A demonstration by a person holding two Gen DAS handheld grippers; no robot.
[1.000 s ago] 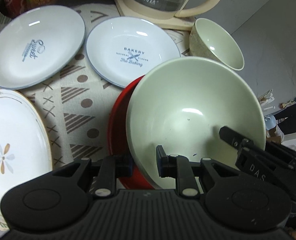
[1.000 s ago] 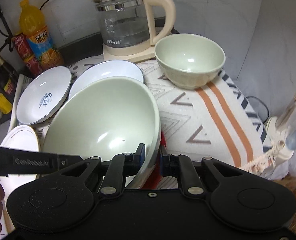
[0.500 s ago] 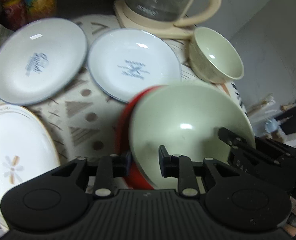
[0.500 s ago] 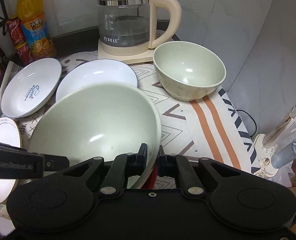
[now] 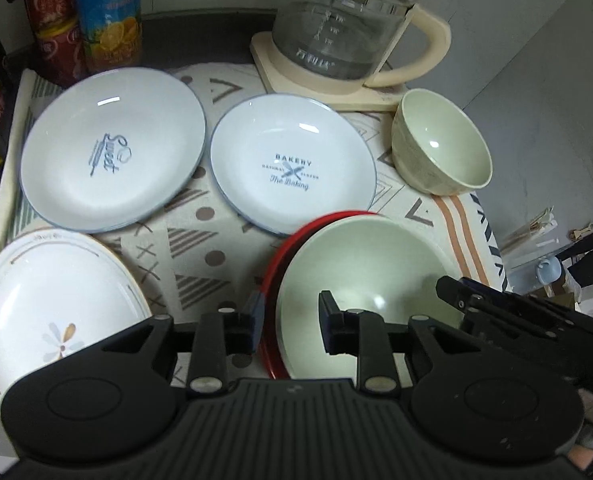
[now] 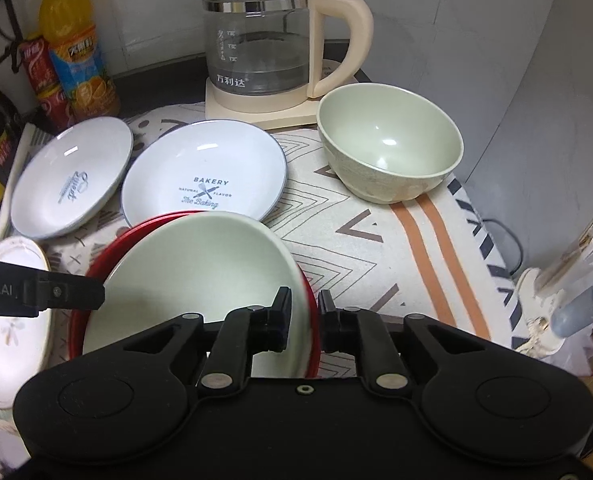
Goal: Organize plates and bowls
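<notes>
A large pale green bowl (image 5: 360, 272) (image 6: 200, 276) sits in a red bowl (image 5: 274, 276) (image 6: 108, 252) at the near edge of the table. My left gripper (image 5: 288, 320) straddles their left rims with a wide gap. My right gripper (image 6: 304, 312) is closed on their right rims. A smaller green bowl (image 5: 442, 148) (image 6: 390, 144) stands at the back right. Two white plates, "Sweet" (image 5: 112, 160) (image 6: 72, 188) and "Bakery" (image 5: 292, 164) (image 6: 204, 176), lie behind. A flower plate (image 5: 52, 312) (image 6: 12, 316) lies at the near left.
A glass kettle (image 5: 344, 28) (image 6: 264, 40) on a cream base stands at the back. An orange juice bottle (image 6: 76, 52) and red cans (image 5: 52, 16) stand at the back left. The patterned cloth (image 6: 376, 248) ends at the table's right edge.
The stacked green and red bowls have come down from a tilt to lie flatter and lower. My left gripper's fingers have spread wider apart. Both cameras have pulled back.
</notes>
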